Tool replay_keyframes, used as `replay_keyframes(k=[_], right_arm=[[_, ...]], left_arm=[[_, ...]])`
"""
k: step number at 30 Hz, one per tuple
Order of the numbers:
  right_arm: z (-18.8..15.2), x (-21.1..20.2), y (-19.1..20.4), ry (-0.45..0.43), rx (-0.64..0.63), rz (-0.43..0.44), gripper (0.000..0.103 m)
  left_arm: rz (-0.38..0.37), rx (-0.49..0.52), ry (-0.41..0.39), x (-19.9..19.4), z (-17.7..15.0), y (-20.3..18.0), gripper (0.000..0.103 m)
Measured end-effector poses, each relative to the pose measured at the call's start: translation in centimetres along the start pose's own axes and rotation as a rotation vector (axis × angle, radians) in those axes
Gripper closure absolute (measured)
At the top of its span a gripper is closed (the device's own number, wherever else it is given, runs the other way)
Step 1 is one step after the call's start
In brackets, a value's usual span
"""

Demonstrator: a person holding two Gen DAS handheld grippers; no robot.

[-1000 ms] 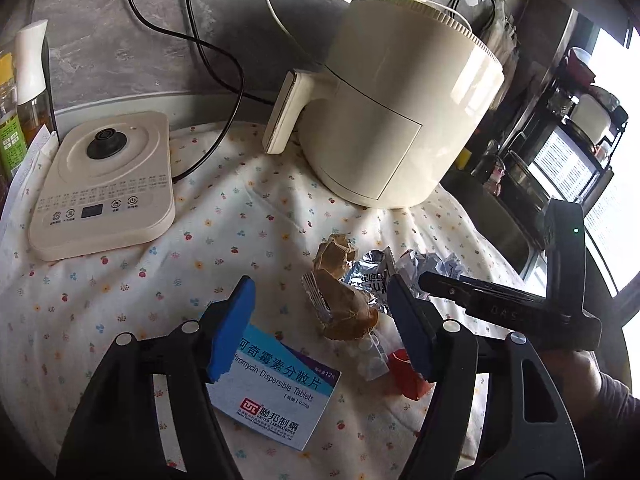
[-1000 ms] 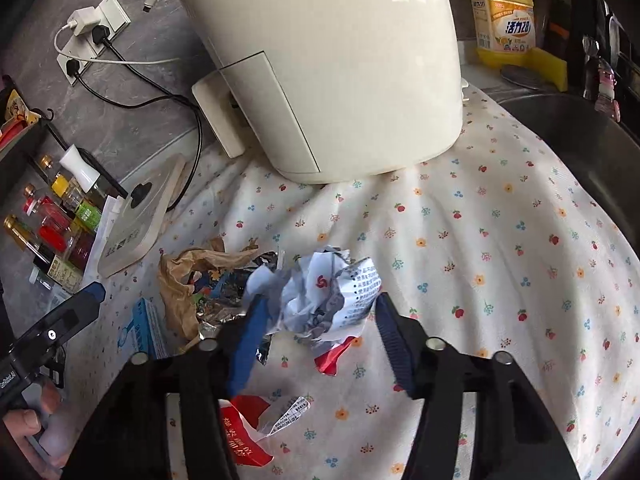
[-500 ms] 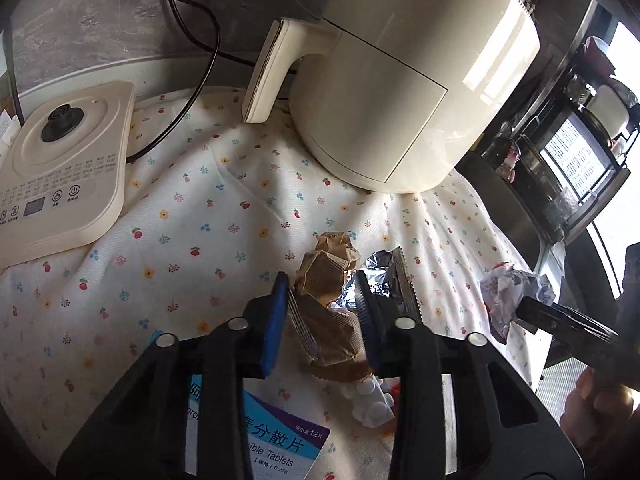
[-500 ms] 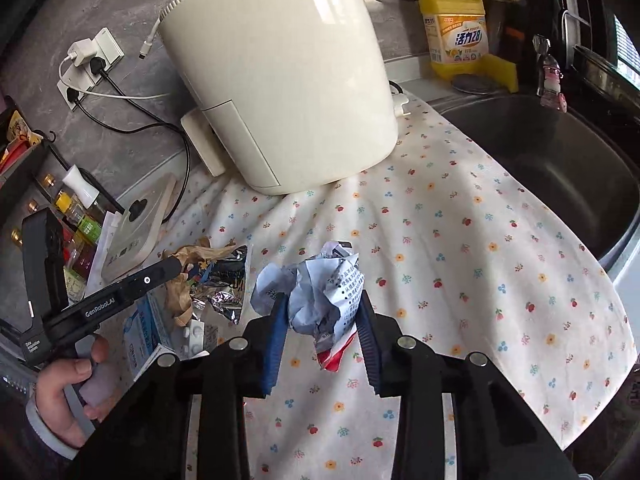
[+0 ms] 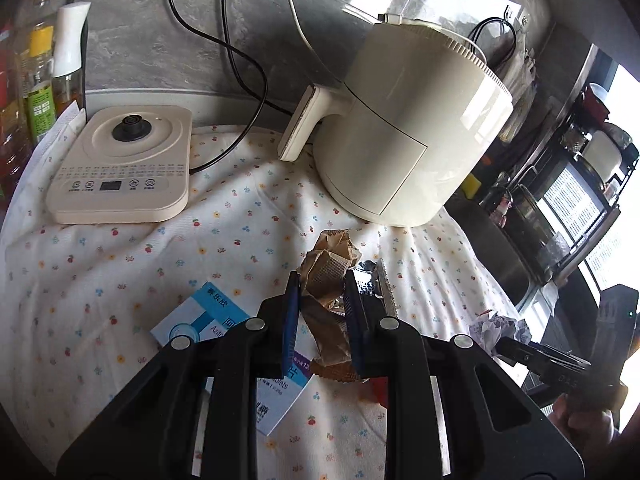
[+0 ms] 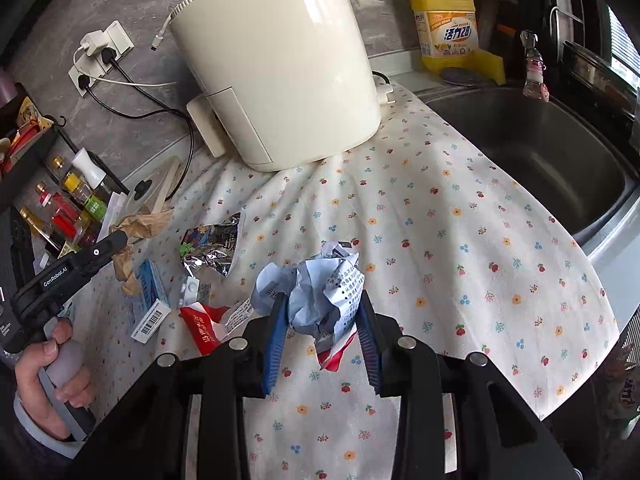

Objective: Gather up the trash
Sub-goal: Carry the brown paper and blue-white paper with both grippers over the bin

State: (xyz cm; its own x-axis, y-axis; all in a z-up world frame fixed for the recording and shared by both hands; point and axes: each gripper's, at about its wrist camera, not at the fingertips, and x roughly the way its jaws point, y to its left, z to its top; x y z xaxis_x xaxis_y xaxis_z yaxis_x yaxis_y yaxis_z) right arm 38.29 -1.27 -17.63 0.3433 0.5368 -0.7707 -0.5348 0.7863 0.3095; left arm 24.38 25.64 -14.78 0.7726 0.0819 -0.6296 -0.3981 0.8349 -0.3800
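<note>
The cloth [image 6: 460, 240] is seen to be white, dotted with little red, blue and orange flowers. The air fryer [image 5: 404, 128] is coloured cream, the wrapper [image 5: 328, 280] brown, the crumpled paper [image 6: 324, 296] pale blue and white with black print. The soap bottle [image 6: 448, 28] is coloured yellow.

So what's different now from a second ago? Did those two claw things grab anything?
Yes. The left gripper, wide open a second ago, has shut on the brown paper wrapper. The right gripper tightened on the crumpled printed paper and lifted it off the floral cloth, drawing back. The air fryer, medicine box and foil wrapper stayed put.
</note>
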Motion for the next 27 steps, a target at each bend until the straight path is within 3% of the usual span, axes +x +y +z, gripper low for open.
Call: replay_keyframes(k=[11,27], right_arm=[[-4.3,-5.8,-2.9,-0.012,-0.040,0.028,0.069],[-11.6,-15.5,-12.3,-0.070,0.078,0.029,0.069]], left_arm=[[0.019,-0.029,-0.076,-6.1,-4.7,-4.0,0.082],[-0.015,0.087,-0.020,-10.3,-13.0,-15.6,0.082]])
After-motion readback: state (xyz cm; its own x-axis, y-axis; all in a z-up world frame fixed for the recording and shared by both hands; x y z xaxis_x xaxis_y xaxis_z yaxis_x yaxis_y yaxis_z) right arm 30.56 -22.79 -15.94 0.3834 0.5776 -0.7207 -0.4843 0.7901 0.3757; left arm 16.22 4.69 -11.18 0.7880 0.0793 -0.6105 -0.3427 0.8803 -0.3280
